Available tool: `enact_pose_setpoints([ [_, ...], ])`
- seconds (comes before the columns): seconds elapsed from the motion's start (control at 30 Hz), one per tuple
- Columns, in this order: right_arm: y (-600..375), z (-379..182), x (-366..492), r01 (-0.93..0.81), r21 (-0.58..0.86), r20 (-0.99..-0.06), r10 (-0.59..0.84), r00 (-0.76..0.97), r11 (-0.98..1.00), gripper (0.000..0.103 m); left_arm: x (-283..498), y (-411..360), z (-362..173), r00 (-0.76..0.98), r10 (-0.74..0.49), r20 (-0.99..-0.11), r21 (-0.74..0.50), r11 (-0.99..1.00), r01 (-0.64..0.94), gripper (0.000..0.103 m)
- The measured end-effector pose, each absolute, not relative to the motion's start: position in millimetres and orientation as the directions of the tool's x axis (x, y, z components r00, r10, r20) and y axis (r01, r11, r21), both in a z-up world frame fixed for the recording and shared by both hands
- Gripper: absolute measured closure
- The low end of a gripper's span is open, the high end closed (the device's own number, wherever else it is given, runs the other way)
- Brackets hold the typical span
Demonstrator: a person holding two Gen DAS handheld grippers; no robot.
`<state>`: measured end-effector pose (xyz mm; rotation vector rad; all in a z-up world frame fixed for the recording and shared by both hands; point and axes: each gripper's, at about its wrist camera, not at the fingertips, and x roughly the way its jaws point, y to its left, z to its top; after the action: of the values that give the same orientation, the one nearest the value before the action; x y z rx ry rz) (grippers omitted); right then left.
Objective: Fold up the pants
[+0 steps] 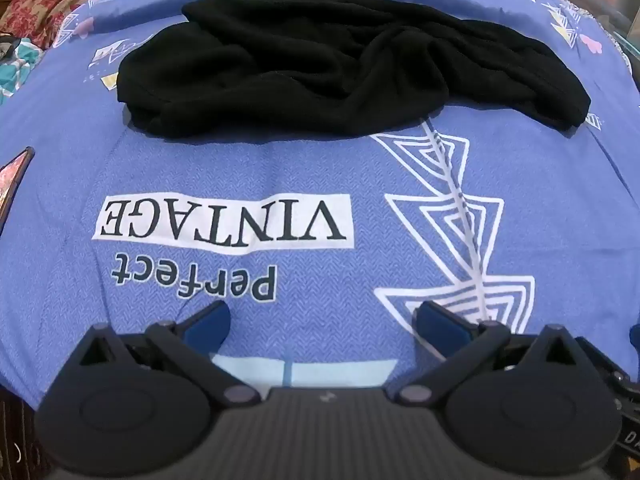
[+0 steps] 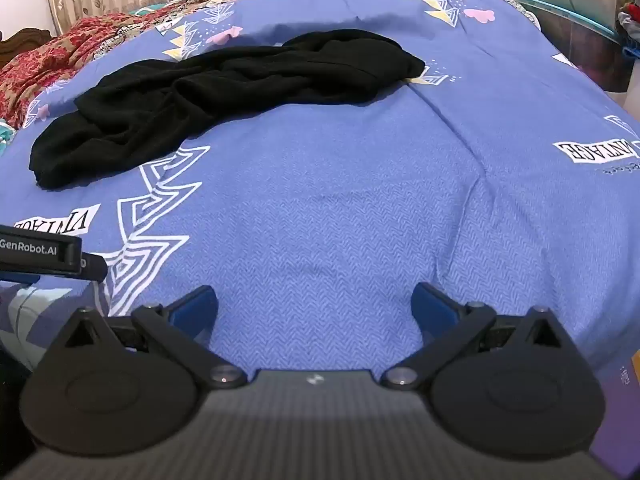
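The pants lay in a rumpled black heap across the far part of the blue sheet, twisted and unsorted, so nothing was yet folded. The left gripper and right gripper both hung over the near sheet, well apart from the cloth, jaws spread wide and empty, probably readied for a first grab at an edge.

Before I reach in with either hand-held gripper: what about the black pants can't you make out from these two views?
- Black pants, left wrist view: waistband and leg ends lost in the dark bunched folds.
- Right wrist view: the pants are equally crumpled; the layers can't be told apart.
- Blue bedsheet under the pants: hidden by them in both views.
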<state>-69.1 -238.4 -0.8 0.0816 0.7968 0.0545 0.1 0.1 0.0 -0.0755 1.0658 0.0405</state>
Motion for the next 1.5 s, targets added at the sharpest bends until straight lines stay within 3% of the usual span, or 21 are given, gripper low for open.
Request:
enact_pose_setpoints([
  [0.2,-237,0,-69,-0.021,0.089,-0.712,0.079,0.697,0.996,0.000,-4,2,0,0.505,-0.028,-0.863,-0.055,0.998,-0.039,0.000],
  [0.3,-238,4,-70,-0.014,0.091,-0.702,0.074,0.708,0.996,0.002,-20,11,7,0.539,-0.085,-0.838,-0.069,0.996,0.049,0.001],
  [0.33,-239,8,-72,-0.008,0.094,-0.689,0.071,0.721,0.996,0.014,-23,21,14,0.559,-0.100,-0.823,-0.090,0.995,0.044,0.009],
  [0.43,-246,21,-67,-0.011,0.128,-0.645,0.092,0.758,0.992,0.039,-16,62,41,0.635,-0.089,-0.767,-0.163,0.985,-0.059,0.012],
  [0.53,-260,38,-39,-0.002,0.216,-0.597,0.133,0.791,0.976,0.052,14,108,55,0.652,-0.113,-0.750,-0.286,0.944,-0.166,0.014],
  [0.63,-271,50,2,0.016,0.314,-0.561,0.172,0.810,0.949,0.052,54,150,47,0.631,-0.174,-0.756,-0.441,0.848,-0.293,0.014],
  [0.8,-308,35,72,0.162,0.501,-0.561,0.176,0.809,0.850,0.048,100,183,19,0.629,-0.187,-0.755,-0.548,0.706,-0.448,0.012],
  [0.87,-318,20,91,0.219,0.520,-0.587,0.159,0.794,0.825,0.047,106,174,26,0.660,-0.162,-0.734,-0.547,0.717,-0.432,0.024],
  [0.93,-326,14,104,0.281,0.501,-0.605,0.099,0.790,0.819,0.046,120,166,24,0.635,-0.157,-0.756,-0.507,0.755,-0.417,0.091],
  [1.07,-339,23,128,0.272,0.522,-0.589,0.111,0.800,0.808,0.044,111,162,32,0.666,-0.207,-0.717,-0.538,0.772,-0.339,0.093],
  [1.13,-336,32,151,0.231,0.493,-0.599,0.134,0.789,0.839,0.095,93,160,50,0.697,-0.224,-0.681,-0.543,0.793,-0.275,0.093],
  [1.17,-333,40,165,0.215,0.481,-0.599,0.139,0.789,0.850,0.096,82,160,59,0.708,-0.240,-0.664,-0.555,0.793,-0.252,0.093],
  [1.27,-318,78,191,0.105,0.409,-0.498,0.125,0.858,0.906,0.096,39,175,82,0.753,-0.259,-0.605,-0.588,0.783,-0.204,0.093],
  [1.37,-295,101,188,0.010,0.322,-0.441,0.141,0.887,0.947,0.084,8,192,93,0.761,-0.228,-0.607,-0.606,0.753,-0.258,0.093],
  [1.43,-296,95,168,0.014,0.353,-0.445,0.154,0.882,0.936,0.049,-5,201,93,0.756,-0.232,-0.612,-0.630,0.721,-0.289,0.093],
  [1.5,-313,81,149,0.057,0.438,-0.462,0.170,0.870,0.897,0.045,-12,202,92,0.746,-0.242,-0.621,-0.633,0.716,-0.294,0.093],
])
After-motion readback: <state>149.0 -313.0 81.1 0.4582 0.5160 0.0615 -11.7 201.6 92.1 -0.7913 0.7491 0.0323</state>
